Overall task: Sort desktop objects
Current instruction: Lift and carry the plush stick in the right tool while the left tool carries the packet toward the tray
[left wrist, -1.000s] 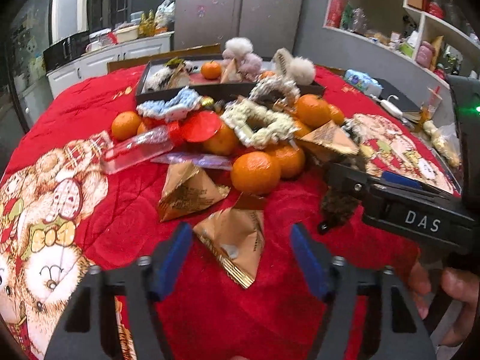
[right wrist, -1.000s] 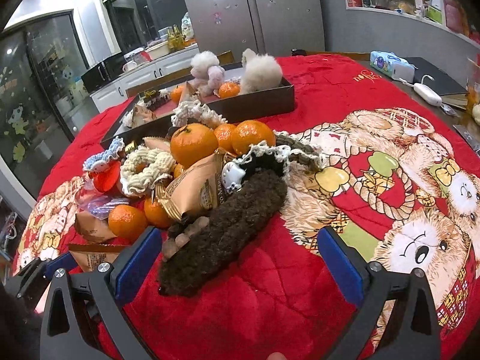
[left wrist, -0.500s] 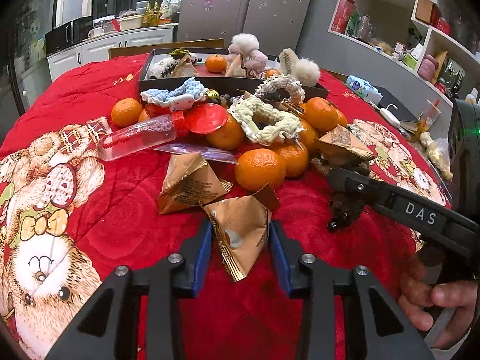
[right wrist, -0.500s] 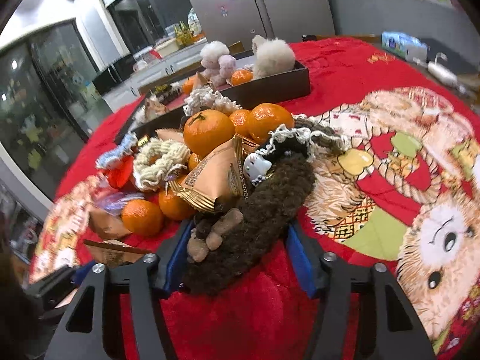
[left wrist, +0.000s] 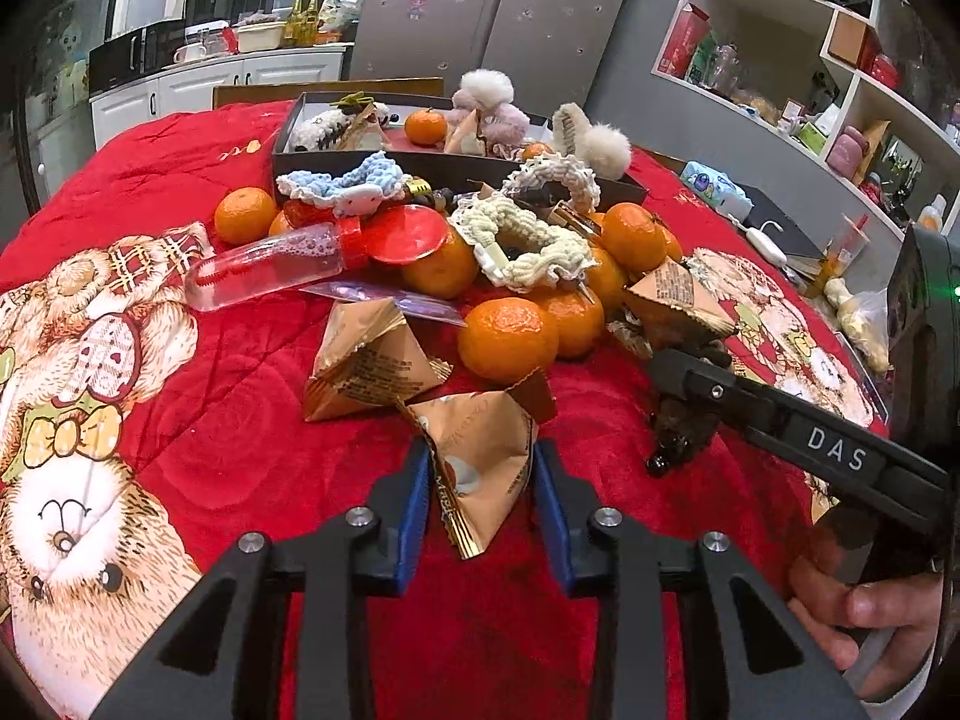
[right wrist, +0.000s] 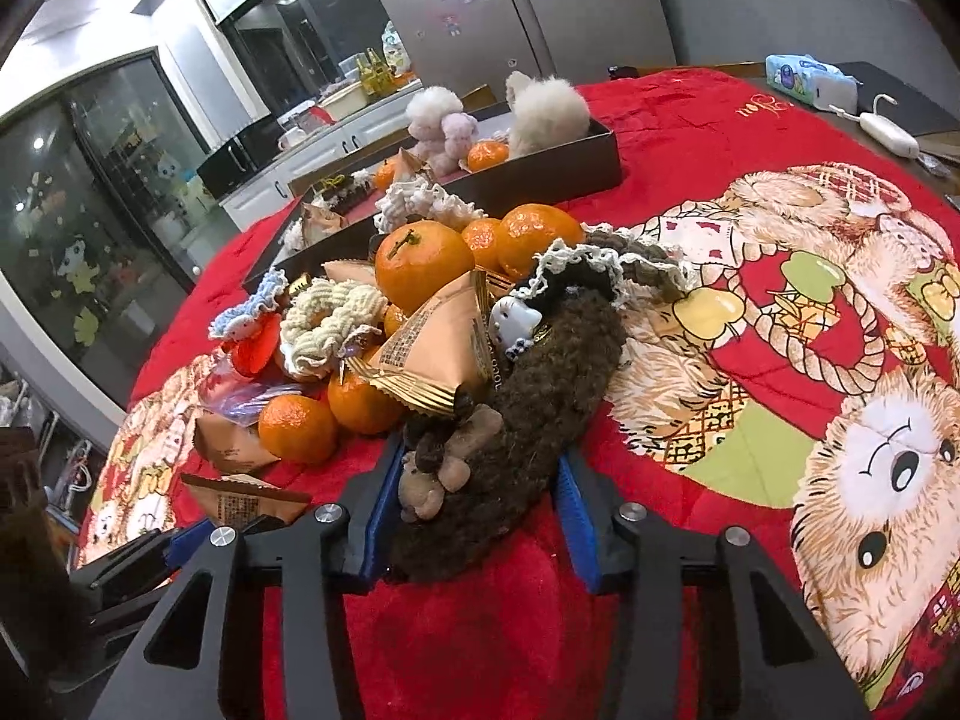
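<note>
Item 1. Left claw point(left wrist: 480, 483): closed on a tan pyramid snack packet point(left wrist: 480, 456), lower centre of the left wrist view, blue pads pressed to both sides of the wrapper. Packet sat low against the red quilted cover point(left wrist: 240, 420) of the table; lifted or not, could not be told.

Item 2. Right claw point(right wrist: 474, 498): closed round the near end of a dark brown fuzzy scrunchie point(right wrist: 528, 408), lower centre of the right wrist view. Far end lay up against a second snack packet point(right wrist: 438, 354) and a small white-and-blue charm point(right wrist: 513, 321).

Item 3. Unsorted heap, centre of both views: tangerines point(left wrist: 507, 339), a cream knitted scrunchie point(left wrist: 528, 246), a blue knitted scrunchie point(left wrist: 342, 180), a clear bottle with a red cap point(left wrist: 270, 267), a further snack packet point(left wrist: 366, 363).

Item 4. Dark shallow tray point(left wrist: 456, 165), upper centre of the left wrist view, behind the heap: already held a tangerine, fluffy pom-pom pieces and some packets. Compartments not made out.

Step judged in hand: both grasps made, pick-up stage, carry to the tray not yet done.

Next move judged to call for: straight lift of each piece clear of the heap, scrunchie drawn away from the packet and charm without dragging them, then travel over the tangerines to the tray, each item set with its like.
</note>
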Tool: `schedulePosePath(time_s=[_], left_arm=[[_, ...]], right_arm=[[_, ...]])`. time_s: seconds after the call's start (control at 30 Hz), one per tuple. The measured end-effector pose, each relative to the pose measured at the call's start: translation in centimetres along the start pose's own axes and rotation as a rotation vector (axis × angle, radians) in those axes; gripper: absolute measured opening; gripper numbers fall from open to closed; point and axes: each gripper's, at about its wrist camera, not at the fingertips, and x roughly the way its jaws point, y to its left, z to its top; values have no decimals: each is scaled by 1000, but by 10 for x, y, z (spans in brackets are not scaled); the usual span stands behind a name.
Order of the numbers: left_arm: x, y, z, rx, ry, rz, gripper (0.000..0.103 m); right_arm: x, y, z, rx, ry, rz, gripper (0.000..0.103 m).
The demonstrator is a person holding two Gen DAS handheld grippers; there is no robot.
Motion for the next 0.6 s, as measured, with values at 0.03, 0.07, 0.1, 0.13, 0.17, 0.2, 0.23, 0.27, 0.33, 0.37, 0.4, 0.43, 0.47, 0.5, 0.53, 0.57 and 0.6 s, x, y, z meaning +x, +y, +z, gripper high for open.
schedulePosePath(time_s=[0.03,0.07,0.1,0.13,0.17,0.2,0.23,0.27,0.33,0.37,0.4,0.43,0.47,0.5,0.53,0.57,0.6], left_arm=[[0,0,0,-1,1,-6,34],[0,0,0,1,1,-8,34],[-1,-1,0,11,0,-11,34],[0,-3,0,19,1,-12,34],[1,-6,0,34,7,8,34],[1,-8,-1,44,11,24,34],[2,-11,-1,57,12,37,34],[1,-12,-1,63,10,38,34],[-1,-14,-2,75,3,14,34],[-2,-14,-2,77,-4,13,34],[-3,-14,-2,77,-10,14,34],[-4,-14,-2,75,-14,10,34],[-5,-13,-2,71,-19,10,34],[-7,-12,-2,68,-27,12,34],[-9,-11,-2,66,-35,9,34],[-12,-11,-3,66,-49,7,33],[-13,-12,-2,68,-58,8,33]], right_arm=[[0,0,0,-2,1,3,45],[-1,0,-1,-5,3,4,45],[-1,1,-1,-8,7,-1,45],[-1,1,-1,-7,9,-6,45],[-1,2,-1,-11,11,-12,45],[-1,3,-2,-16,11,-19,45],[-1,4,-2,-20,10,-25,45],[-1,5,-2,-26,9,-30,44],[-2,7,-3,-35,4,-42,43],[-3,7,-4,-39,2,-46,43],[-4,8,-5,-42,0,-51,42],[-5,8,-5,-44,-1,-54,42],[-6,8,-6,-46,-2,-56,42],[-7,8,-6,-48,-3,-58,42],[-7,8,-7,-48,-4,-60,41],[-8,8,-8,-45,-5,-61,41],[-10,8,-9,-41,-7,-61,41]])
